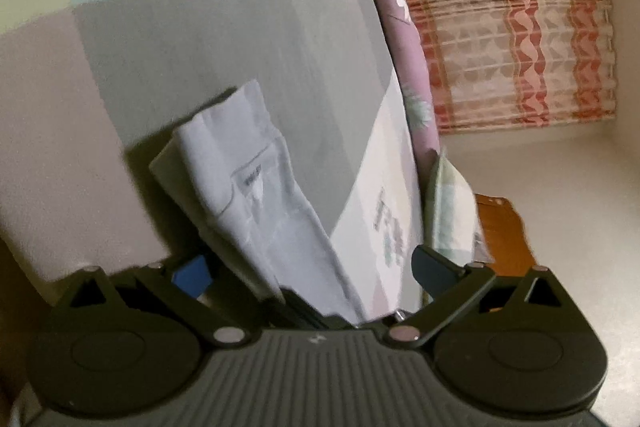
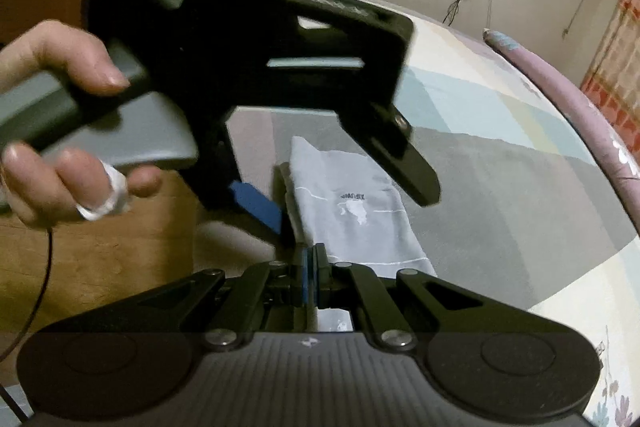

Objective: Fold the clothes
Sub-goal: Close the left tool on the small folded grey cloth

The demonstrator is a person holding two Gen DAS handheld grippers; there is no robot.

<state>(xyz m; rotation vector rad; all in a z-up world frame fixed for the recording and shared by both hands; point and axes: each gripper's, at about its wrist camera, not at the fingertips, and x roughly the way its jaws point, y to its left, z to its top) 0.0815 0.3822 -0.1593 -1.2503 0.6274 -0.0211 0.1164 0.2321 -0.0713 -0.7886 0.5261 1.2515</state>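
A pale folded garment point(image 2: 352, 211) lies on the patchwork bedspread point(image 2: 500, 155), its long axis running away from the bed's near edge toward the middle of the mattress, as a person works it with two handheld grippers. The right gripper point(image 2: 310, 275) sits at the garment's near end, its jaws drawn together, with the blue pad showing between them; the white cloth runs down to them and shows just behind, so it looks pinched there, though the contact itself is hidden. The left gripper point(image 2: 340, 183), held in a hand point(image 2: 60, 131) wearing a white ring, hovers above and to the left of the cloth with its jaws standing wide apart, one finger over the printed mark, the blue-padded one off the left edge. From the left wrist camera the garment point(image 1: 256, 195) rises between those open fingers point(image 1: 436, 263). The right hand is nearer the hem; the left looks better placed for the far end.
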